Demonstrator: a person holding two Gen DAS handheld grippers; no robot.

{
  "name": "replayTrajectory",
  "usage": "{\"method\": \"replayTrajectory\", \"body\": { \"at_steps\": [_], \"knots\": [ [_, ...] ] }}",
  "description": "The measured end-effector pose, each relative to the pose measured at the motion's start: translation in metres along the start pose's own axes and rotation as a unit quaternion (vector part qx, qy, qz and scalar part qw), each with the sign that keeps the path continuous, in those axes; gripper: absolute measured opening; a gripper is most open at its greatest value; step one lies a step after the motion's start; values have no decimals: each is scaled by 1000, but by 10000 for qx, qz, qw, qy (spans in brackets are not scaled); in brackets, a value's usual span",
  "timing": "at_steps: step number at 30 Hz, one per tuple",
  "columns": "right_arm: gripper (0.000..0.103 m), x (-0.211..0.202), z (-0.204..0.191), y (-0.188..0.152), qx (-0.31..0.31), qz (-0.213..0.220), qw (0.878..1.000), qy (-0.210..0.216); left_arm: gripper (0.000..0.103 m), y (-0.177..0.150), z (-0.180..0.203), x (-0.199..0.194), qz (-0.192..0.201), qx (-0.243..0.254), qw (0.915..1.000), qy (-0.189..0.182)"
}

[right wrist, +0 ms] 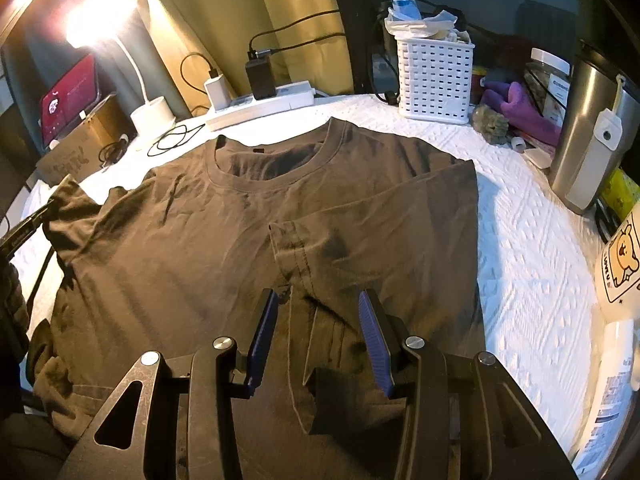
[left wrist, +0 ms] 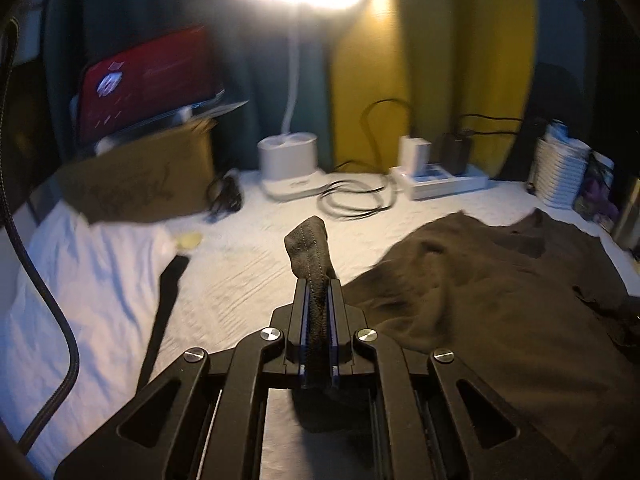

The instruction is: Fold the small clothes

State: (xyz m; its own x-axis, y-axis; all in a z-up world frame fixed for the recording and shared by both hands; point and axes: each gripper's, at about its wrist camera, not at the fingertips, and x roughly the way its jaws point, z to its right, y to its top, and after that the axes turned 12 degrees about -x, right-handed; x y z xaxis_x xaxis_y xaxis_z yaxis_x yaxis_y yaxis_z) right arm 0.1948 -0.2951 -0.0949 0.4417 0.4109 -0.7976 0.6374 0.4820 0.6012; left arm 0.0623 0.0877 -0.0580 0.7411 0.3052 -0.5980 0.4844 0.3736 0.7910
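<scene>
A dark brown T-shirt (right wrist: 224, 240) lies face up on the white bed cover (right wrist: 532, 240), collar (right wrist: 272, 168) toward the far side. One sleeve (right wrist: 316, 248) is folded in over the chest. My right gripper (right wrist: 319, 300) hovers open just over that folded sleeve, its blue pads (right wrist: 262, 336) apart and pinching nothing. My left gripper (left wrist: 316, 286) is shut on the hemmed edge of the other sleeve (left wrist: 308, 244), which sticks up past its fingertips. The rest of the shirt (left wrist: 480, 312) trails off to the right. In the right wrist view that raised sleeve (right wrist: 68, 204) shows at the left edge.
Along the far side stand a lit desk lamp (right wrist: 154, 114), a power strip with chargers (right wrist: 260, 104), loose cables (left wrist: 352, 200) and a white basket (right wrist: 434, 80). A laptop (left wrist: 148, 80) sits on a cardboard box (left wrist: 140, 184). A steel tumbler (right wrist: 588, 128) and a bottle (right wrist: 616, 280) are at the right.
</scene>
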Motion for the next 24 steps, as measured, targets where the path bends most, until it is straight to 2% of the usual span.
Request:
{"method": "replayTrajectory", "body": {
  "at_steps": [8,17,21,22,24],
  "knots": [
    [45,-5,11,-15,162,84,9998,104,7,-9,71,0,-215,776,9945,-677],
    [45,-10,31,-29,459,139,9988,69,7,-46,137,19,-1009,1594,9753,-1151],
    [45,-9,33,-31,515,118,9986,69,9,-48,141,14,-1187,1647,9691,-1400],
    [45,-8,33,-31,509,115,9986,69,11,-46,138,11,-1224,1599,9686,-1456],
    [45,-7,32,-31,494,103,9987,61,23,-39,128,5,-1279,1408,9679,-1641]
  ]
}}
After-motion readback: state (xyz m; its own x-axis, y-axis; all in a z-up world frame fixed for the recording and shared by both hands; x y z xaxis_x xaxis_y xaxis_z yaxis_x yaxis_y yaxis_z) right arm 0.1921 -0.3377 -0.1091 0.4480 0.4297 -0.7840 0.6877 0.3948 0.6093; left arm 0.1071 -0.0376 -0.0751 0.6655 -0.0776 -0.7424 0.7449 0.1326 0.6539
